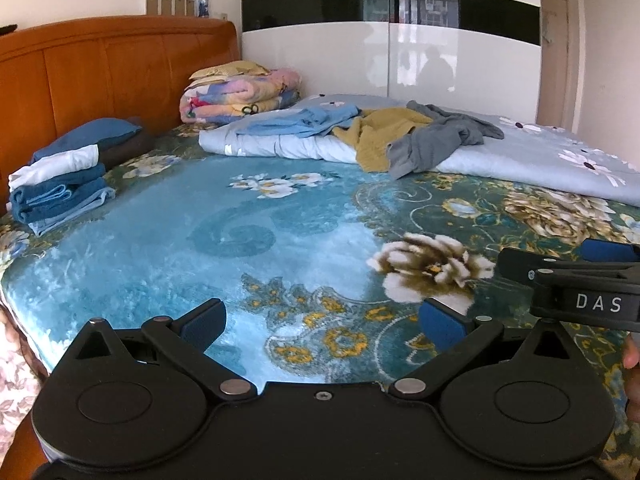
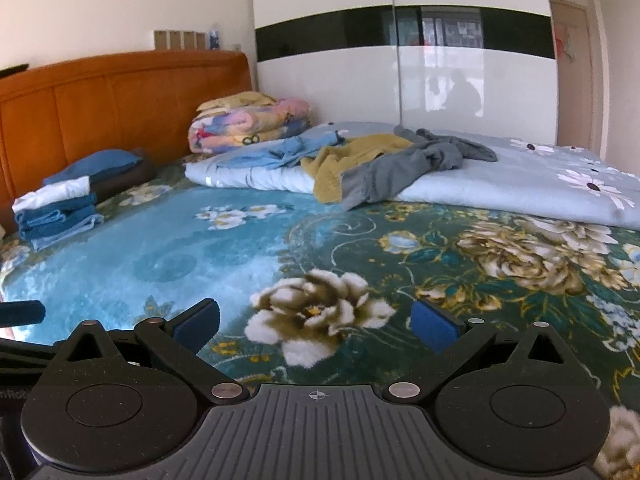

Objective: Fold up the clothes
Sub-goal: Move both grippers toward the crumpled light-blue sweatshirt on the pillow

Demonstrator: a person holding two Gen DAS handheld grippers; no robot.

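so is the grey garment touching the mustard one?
Touching. The right wrist view shows the grey garment draped over the mustard garment's edge, no gap.

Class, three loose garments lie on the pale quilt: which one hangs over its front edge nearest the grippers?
The grey garment: its end droops over the quilt's edge, ahead of the yellow one and light blue one.

Left tongs (image 1: pixel 322 326) spread wide and empty, right tongs (image 2: pixel 316 324) likewise, side by side
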